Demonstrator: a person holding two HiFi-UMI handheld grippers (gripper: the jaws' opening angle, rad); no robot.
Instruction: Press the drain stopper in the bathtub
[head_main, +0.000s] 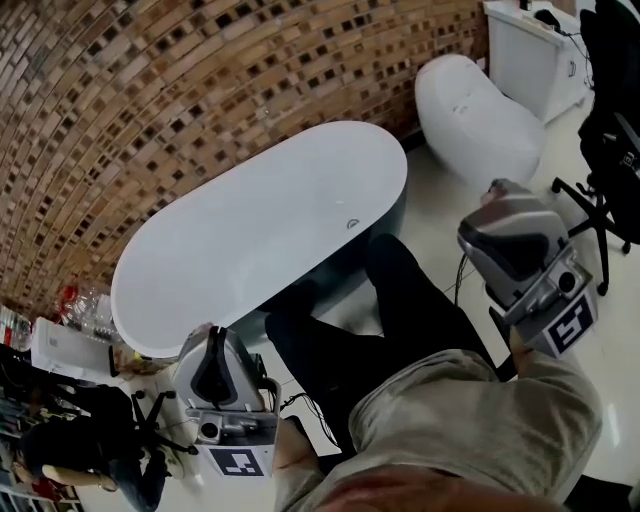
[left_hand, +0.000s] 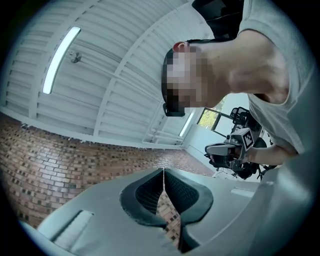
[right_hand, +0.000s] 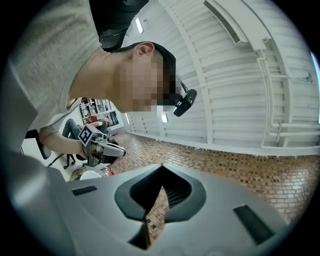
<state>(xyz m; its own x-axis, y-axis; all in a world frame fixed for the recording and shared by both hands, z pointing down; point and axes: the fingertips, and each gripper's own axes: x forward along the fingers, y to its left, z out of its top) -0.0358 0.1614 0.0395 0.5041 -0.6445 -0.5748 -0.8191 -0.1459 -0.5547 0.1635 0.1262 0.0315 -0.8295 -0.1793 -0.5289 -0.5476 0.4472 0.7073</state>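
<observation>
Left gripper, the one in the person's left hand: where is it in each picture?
Head view: the left gripper is at the lower left, near the bathtub.
Left gripper view: the left gripper itself, at the bottom middle, jaws together.
Right gripper view: the left gripper is small, at the middle left.
Shared landmark: the brick wall.

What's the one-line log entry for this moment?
phase: before approach | left hand-held gripper: shut, empty, aimed upward | right hand-held gripper: shut, empty, aimed upward | bathtub: untouched

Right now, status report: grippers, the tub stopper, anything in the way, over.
Left gripper shut, empty, pointing up. Right gripper same. Bathtub ahead, untouched; small fitting inside, maybe the stopper. Nothing seen in the way.
</observation>
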